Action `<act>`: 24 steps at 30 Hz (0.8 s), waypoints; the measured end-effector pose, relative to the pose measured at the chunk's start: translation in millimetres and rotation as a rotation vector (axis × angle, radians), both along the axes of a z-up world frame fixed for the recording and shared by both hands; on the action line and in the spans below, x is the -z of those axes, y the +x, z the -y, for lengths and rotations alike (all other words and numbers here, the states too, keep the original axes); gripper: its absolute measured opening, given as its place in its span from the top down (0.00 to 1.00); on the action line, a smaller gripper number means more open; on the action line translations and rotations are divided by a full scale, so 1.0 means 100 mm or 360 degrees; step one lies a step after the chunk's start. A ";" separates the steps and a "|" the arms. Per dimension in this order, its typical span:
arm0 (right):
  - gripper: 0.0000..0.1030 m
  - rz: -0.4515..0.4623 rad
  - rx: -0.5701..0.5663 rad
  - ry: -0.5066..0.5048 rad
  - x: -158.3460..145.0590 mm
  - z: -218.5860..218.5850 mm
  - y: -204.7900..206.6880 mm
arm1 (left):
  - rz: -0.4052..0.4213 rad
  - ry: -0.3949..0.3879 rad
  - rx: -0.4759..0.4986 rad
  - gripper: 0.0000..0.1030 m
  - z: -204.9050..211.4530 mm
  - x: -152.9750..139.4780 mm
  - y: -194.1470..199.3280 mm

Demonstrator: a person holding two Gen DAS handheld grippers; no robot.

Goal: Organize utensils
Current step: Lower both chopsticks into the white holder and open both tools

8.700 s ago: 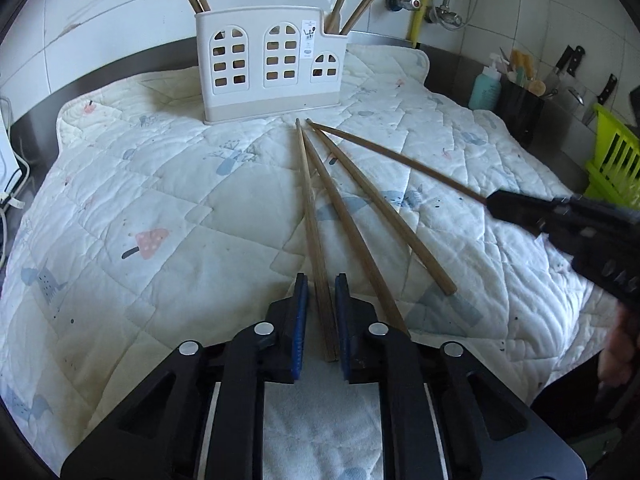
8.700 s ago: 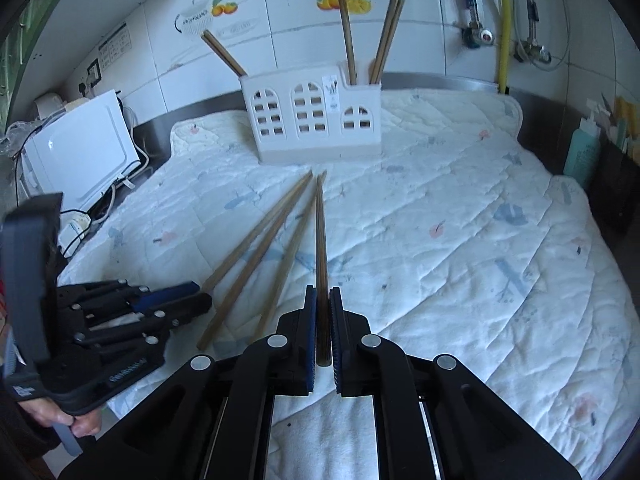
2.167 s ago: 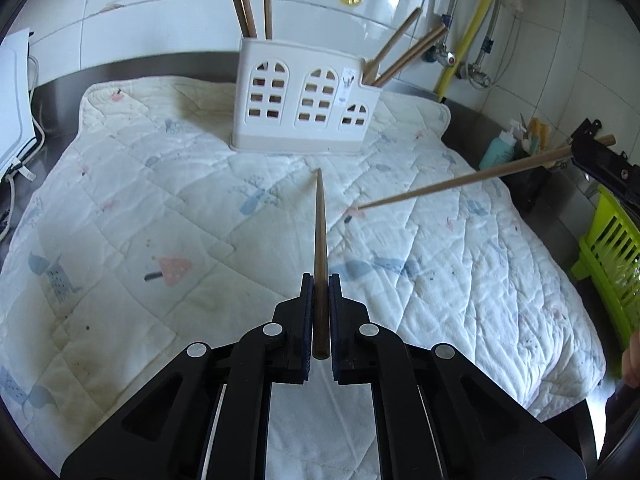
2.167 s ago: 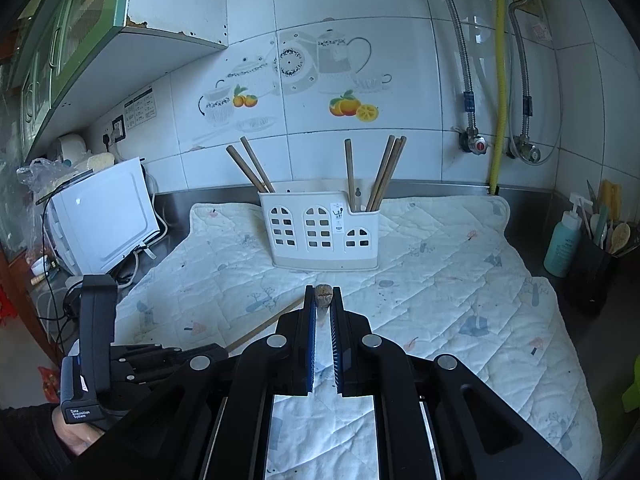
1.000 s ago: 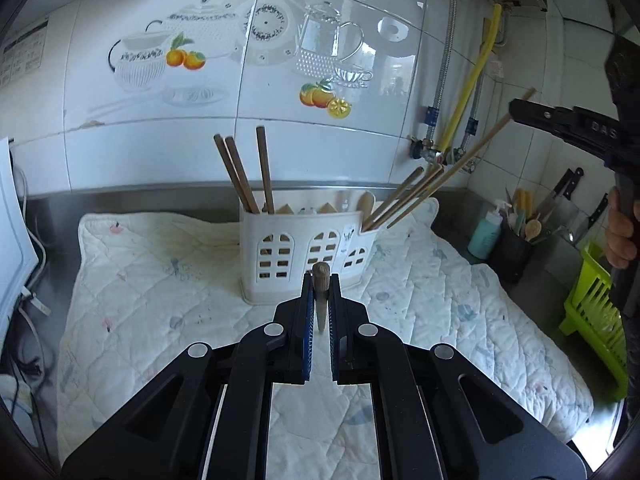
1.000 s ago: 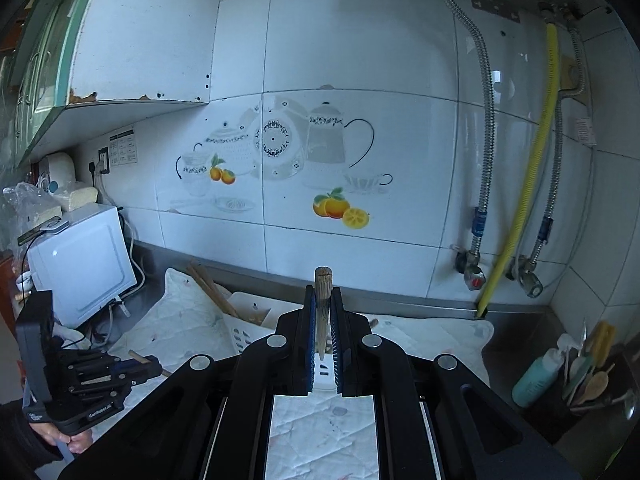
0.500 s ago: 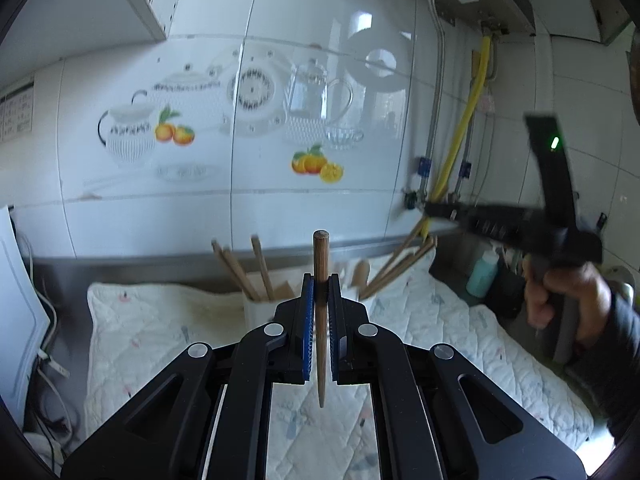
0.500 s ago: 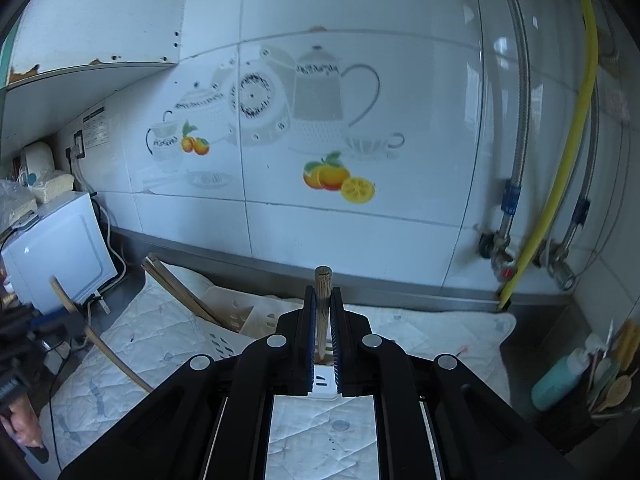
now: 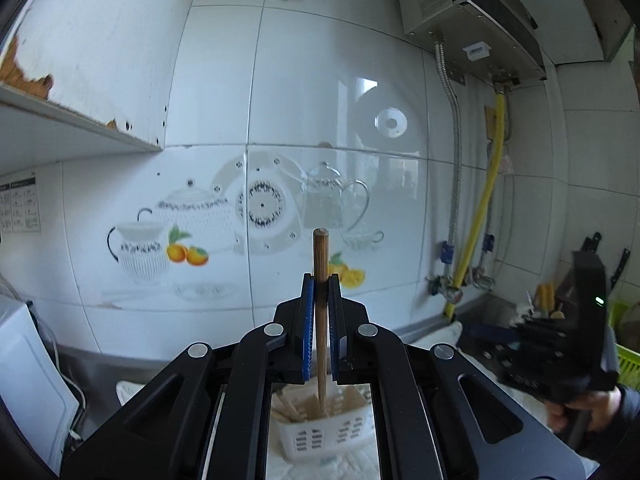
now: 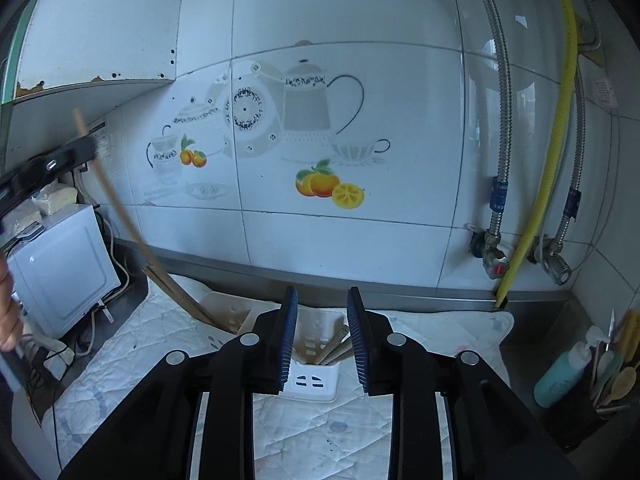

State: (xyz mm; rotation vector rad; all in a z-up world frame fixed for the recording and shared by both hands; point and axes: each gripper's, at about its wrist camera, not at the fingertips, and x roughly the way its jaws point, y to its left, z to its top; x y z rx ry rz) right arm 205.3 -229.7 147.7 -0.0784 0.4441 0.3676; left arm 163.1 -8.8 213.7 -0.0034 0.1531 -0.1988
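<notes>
My left gripper (image 9: 319, 292) is shut on a wooden chopstick (image 9: 321, 280) and holds it upright; its lower tip reaches into the white utensil holder (image 9: 320, 436) directly below. The same chopstick (image 10: 112, 196) slants down into the holder's left end in the right wrist view. My right gripper (image 10: 320, 312) is open and empty above the holder (image 10: 314, 376), where several chopsticks (image 10: 334, 350) lean in the right compartment. The right gripper also shows in the left wrist view (image 9: 552, 356).
A quilted white mat (image 10: 320, 432) covers the counter. A white appliance (image 10: 60, 268) stands at the left. A teal bottle (image 10: 560, 376) and a dark pot of spoons (image 10: 600, 392) stand at the right. Pipes and valves (image 10: 496, 256) run down the tiled wall.
My right gripper has opened and the chopstick it held is gone from its jaws. My left gripper has risen and carried its chopstick over the holder, tip going in.
</notes>
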 end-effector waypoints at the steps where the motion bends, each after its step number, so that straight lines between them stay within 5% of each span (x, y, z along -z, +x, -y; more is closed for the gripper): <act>1: 0.74 0.0010 -0.0005 -0.0003 0.00 0.01 -0.04 | 0.0006 0.0012 -0.0012 0.95 0.02 0.00 0.04; 24: 0.66 -0.0015 -0.0098 0.0021 0.31 0.00 -0.45 | -0.0283 -0.0086 -0.0125 0.92 -0.16 0.65 0.74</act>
